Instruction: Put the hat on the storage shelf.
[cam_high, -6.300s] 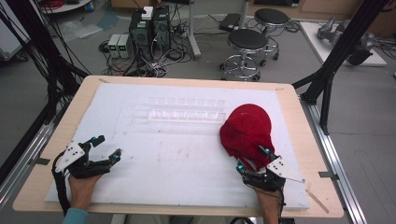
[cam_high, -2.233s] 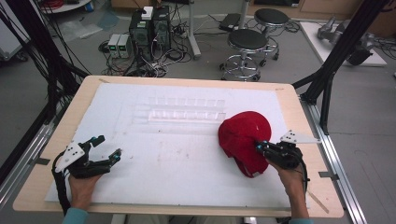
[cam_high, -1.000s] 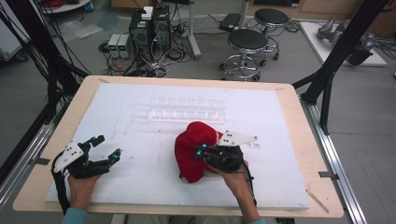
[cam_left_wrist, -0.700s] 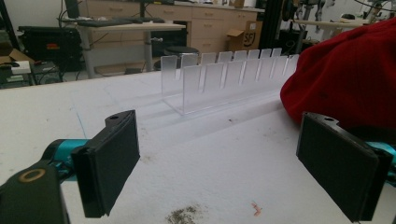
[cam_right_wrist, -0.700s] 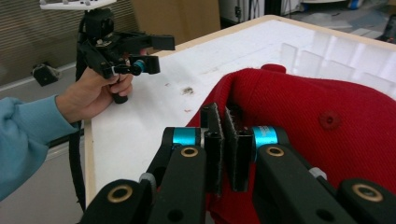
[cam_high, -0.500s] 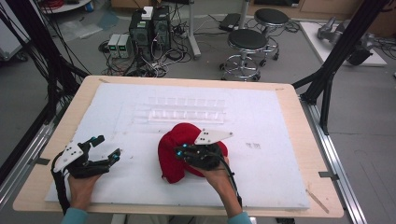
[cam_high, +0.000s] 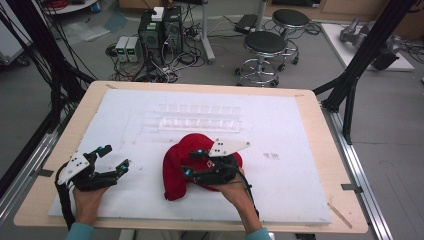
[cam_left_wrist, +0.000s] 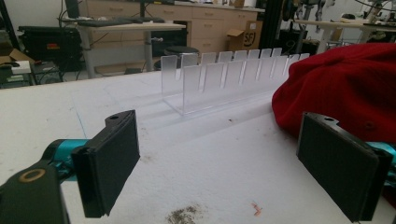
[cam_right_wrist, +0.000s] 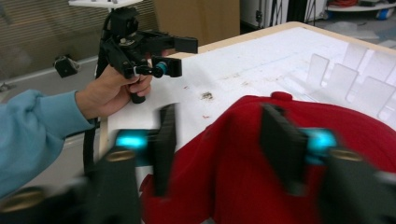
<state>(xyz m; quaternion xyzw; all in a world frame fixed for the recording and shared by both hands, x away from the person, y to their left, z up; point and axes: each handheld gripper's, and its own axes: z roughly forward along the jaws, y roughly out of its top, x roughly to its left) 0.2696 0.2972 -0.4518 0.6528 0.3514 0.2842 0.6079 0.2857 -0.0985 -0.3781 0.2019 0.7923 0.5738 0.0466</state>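
Red cap (cam_high: 175, 167) — shifted left, jaws just opened

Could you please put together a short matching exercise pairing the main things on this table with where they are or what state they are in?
Things:
1. red cap
2. clear slotted rack
3. left gripper
4. right gripper

States or places:
A. open, near the table's left front corner
B. behind the cap, empty
C. middle of the white board, crumpled
D. jaws just opened, cap fabric between them

Pairs: 1-C, 2-B, 3-A, 4-D
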